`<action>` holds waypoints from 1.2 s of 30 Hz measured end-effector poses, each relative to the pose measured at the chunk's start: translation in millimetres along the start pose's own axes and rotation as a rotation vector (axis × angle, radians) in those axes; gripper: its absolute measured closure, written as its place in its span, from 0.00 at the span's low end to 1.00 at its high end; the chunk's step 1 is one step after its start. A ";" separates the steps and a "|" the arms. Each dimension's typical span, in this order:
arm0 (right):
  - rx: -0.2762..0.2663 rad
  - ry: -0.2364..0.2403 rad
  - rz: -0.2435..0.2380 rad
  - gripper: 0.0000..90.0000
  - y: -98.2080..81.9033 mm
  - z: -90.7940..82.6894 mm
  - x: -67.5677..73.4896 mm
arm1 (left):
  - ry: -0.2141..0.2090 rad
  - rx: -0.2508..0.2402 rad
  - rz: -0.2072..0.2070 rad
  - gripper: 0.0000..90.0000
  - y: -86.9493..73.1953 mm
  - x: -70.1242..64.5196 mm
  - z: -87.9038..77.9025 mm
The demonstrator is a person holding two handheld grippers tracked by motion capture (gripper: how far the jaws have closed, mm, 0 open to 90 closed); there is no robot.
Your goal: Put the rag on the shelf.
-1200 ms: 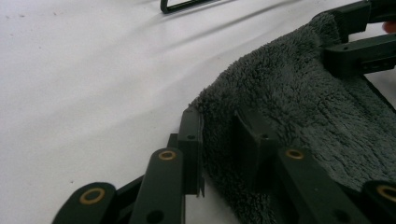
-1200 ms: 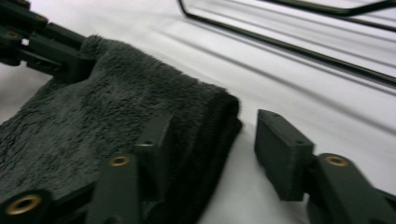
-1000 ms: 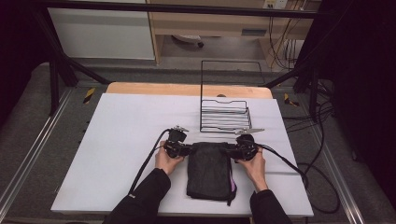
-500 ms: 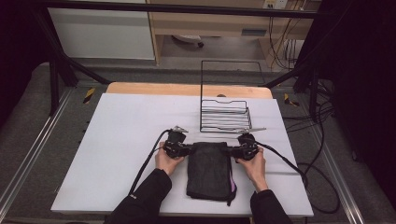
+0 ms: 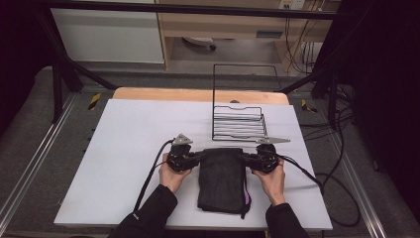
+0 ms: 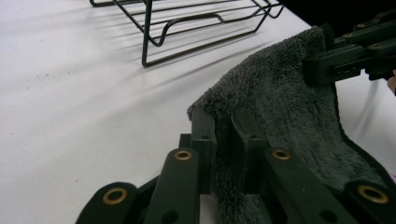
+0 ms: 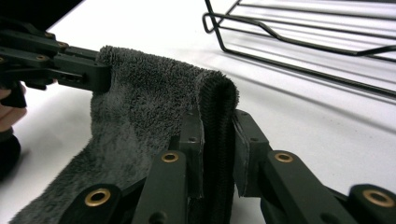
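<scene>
So both grippers have just finished closing on the far corners of the folded dark grey fluffy towel [image 5: 221, 178], which lies on the white bench [image 5: 124, 148] at about 6 o'clock from the black wire rack [image 5: 237, 124]. The left gripper [image 6: 223, 140] is pinched on the towel's far-left corner, and the right gripper [image 7: 217, 135] is clamped over a folded edge at the far-right corner, with the fabric doubled up between the pads.

Stuff I'd worry about:

- The left bite looks shallow. Only the tip of the corner sits between the jaws, so if the towel gets lifted its own weight could drag the pile right out.
- The right grip seems to hold several layers. Any layer that isn't really caught could peel off and the fold would flop open.
- The rack is close, roughly 12 o'clock from the towel. Swinging the cloth forward too low could snag the plush on the wire ends or shove the rack.
- If the hands pull apart unevenly, one corner may slip free.
</scene>
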State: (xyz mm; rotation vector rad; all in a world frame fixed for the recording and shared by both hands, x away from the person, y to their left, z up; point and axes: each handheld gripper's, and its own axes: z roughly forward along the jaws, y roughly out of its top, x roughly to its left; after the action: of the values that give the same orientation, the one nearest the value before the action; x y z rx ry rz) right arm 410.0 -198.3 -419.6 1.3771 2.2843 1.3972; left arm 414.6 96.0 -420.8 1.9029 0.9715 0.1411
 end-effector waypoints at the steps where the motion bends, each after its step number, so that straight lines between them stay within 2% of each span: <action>1: -0.005 -0.004 -0.009 0.85 0.2 -1.3 1.6 | 0.001 -0.010 -0.001 0.89 -0.2 -1.4 -1.2; 3: -0.020 -0.012 -0.036 0.85 1.9 -5.4 8.0 | 0.006 -0.021 0.009 0.89 -0.3 -3.7 -4.3; 15: -0.099 -0.018 -0.065 0.86 6.7 -22.1 23.5 | 0.016 -0.126 0.034 0.90 3.7 -18.1 -26.6; 33: -0.206 -0.055 -0.112 0.86 12.9 -51.6 42.5 | -0.002 -0.216 0.067 0.90 20.4 -35.9 -43.8; 36: -0.225 -0.061 -0.125 0.86 16.3 -56.7 45.1 | 0.005 -0.231 0.085 0.90 25.9 -40.2 -46.4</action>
State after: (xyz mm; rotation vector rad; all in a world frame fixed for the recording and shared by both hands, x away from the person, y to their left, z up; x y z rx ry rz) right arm 364.8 -198.2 -360.7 1.1719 2.0621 1.4971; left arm 380.3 95.6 -363.7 1.7322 0.8398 0.2959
